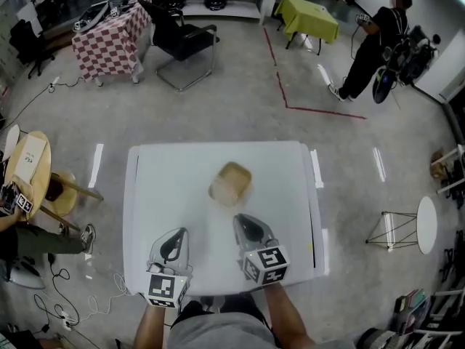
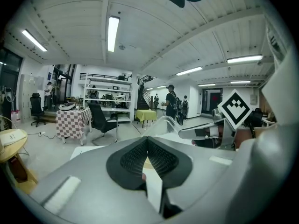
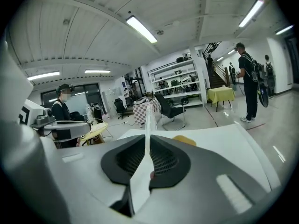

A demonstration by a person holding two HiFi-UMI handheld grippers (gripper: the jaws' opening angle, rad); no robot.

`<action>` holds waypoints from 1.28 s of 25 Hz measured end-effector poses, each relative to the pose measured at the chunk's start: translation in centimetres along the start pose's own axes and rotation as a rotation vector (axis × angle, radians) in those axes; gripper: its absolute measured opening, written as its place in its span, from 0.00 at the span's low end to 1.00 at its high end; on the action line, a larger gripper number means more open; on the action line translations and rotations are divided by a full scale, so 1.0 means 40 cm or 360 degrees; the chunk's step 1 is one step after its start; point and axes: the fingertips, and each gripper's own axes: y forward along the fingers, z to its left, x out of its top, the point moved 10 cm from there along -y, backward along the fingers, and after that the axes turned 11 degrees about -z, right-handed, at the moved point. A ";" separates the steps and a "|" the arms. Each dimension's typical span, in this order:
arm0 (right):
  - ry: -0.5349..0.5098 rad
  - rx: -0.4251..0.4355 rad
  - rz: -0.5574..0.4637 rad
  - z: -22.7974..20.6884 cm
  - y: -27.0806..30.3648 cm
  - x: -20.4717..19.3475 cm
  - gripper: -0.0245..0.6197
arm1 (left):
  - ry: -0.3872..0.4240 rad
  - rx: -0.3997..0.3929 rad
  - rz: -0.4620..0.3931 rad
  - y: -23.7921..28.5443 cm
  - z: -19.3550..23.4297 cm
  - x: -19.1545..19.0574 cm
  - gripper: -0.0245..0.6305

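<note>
A clear plastic container (image 1: 231, 182) with something tan inside sits at the middle of the white table (image 1: 152, 195). Both grippers hover over the table's near half, pointing at it. My left gripper (image 1: 179, 233) is shut and empty, well short of the container and to its left. My right gripper (image 1: 237, 219) is also shut and empty, its tip a short way from the container's near side. In the left gripper view the left gripper (image 2: 147, 141) has its jaws closed, with the container (image 2: 163, 124) ahead. From the right gripper (image 3: 148, 136) the tan contents (image 3: 185, 140) show just right of the tip.
Past the table stand a black chair (image 1: 182, 38), a checked-cloth table (image 1: 109, 38) and a green-covered table (image 1: 309, 17). A person (image 1: 374, 38) stands at the far right. A round wooden table (image 1: 27, 167) is at the left, a white stool (image 1: 425, 225) at the right, cables (image 1: 80, 307) on the floor.
</note>
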 end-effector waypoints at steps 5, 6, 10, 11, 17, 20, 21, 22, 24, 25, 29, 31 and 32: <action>-0.0063 -0.0042 -0.0085 0.051 -0.054 0.032 0.09 | 0.0015 -0.0039 -0.0060 -0.042 -0.008 0.032 0.06; -0.0082 -0.0053 -0.0102 0.062 -0.067 0.038 0.09 | 0.0016 -0.0049 -0.0070 -0.052 -0.011 0.038 0.06; -0.0159 -0.0103 -0.0152 0.107 -0.122 0.054 0.09 | 0.0014 -0.0097 -0.0097 -0.090 -0.023 0.054 0.06; -0.0174 -0.0115 -0.0161 0.119 -0.137 0.055 0.09 | 0.0015 -0.0108 -0.0101 -0.100 -0.026 0.057 0.06; -0.0211 -0.0188 -0.0204 0.176 -0.229 0.052 0.09 | 0.0029 -0.0179 -0.0129 -0.157 -0.049 0.077 0.06; -0.0224 -0.0225 -0.0227 0.204 -0.273 0.043 0.09 | 0.0039 -0.0208 -0.0144 -0.191 -0.058 0.085 0.06; -0.0229 -0.0238 -0.0235 0.214 -0.289 0.040 0.09 | 0.0042 -0.0215 -0.0150 -0.203 -0.061 0.088 0.06; -0.0233 -0.0251 -0.0243 0.224 -0.305 0.036 0.09 | 0.0044 -0.0223 -0.0157 -0.215 -0.065 0.093 0.06; -0.0239 -0.0274 -0.0259 0.243 -0.338 0.033 0.09 | 0.0048 -0.0241 -0.0169 -0.239 -0.075 0.102 0.06; -0.0242 -0.0284 -0.0268 0.254 -0.353 0.033 0.09 | 0.0051 -0.0250 -0.0174 -0.251 -0.080 0.105 0.06; -0.0252 -0.0328 -0.0298 0.294 -0.398 0.017 0.09 | 0.0061 -0.0284 -0.0192 -0.297 -0.087 0.108 0.06; -0.0251 -0.0357 -0.0310 0.309 -0.422 0.000 0.09 | 0.0064 -0.0297 -0.0195 -0.319 -0.092 0.103 0.06; -0.0250 -0.0371 -0.0316 0.315 -0.436 -0.009 0.09 | 0.0064 -0.0303 -0.0196 -0.331 -0.097 0.099 0.06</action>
